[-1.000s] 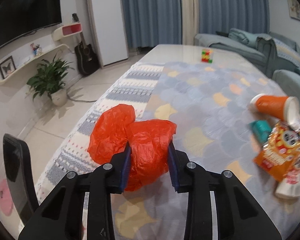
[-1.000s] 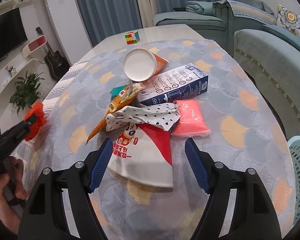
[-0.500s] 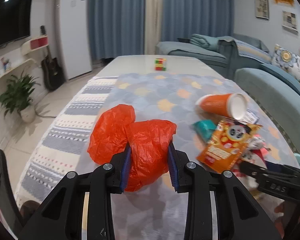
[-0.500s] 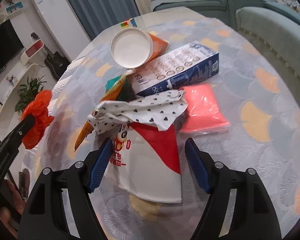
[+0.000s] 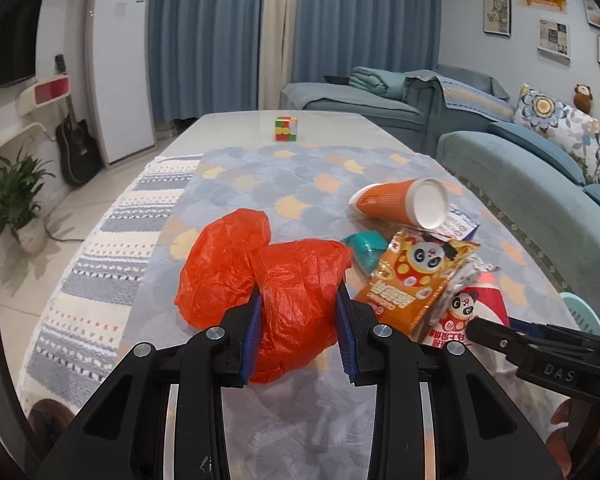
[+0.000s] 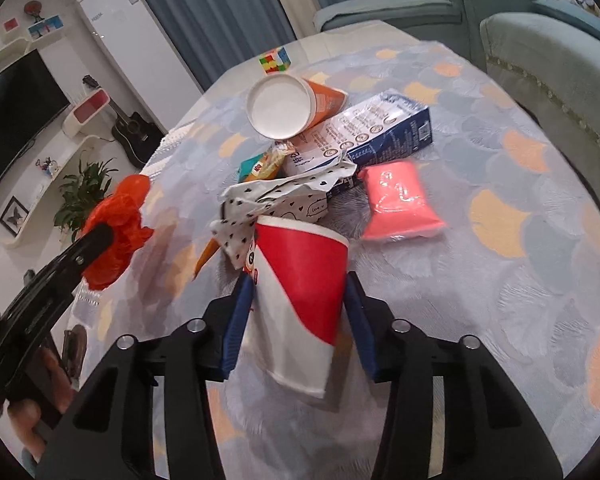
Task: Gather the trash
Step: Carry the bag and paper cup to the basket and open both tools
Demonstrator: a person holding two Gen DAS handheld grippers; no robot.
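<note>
Black grippers (image 5: pixel 298 330), blue-padded jaws, silver screws.

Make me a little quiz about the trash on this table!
1. True or false: the left gripper holds an orange plastic bag.
2. Which thing sits between the fingers of the right gripper as its jaws close? A) pink packet B) red and white paper cup C) blue carton
3. Fill in: at the far end of the table stands a colourful puzzle ____.

Key: 1 true; 2 B; 3 cube.
</note>
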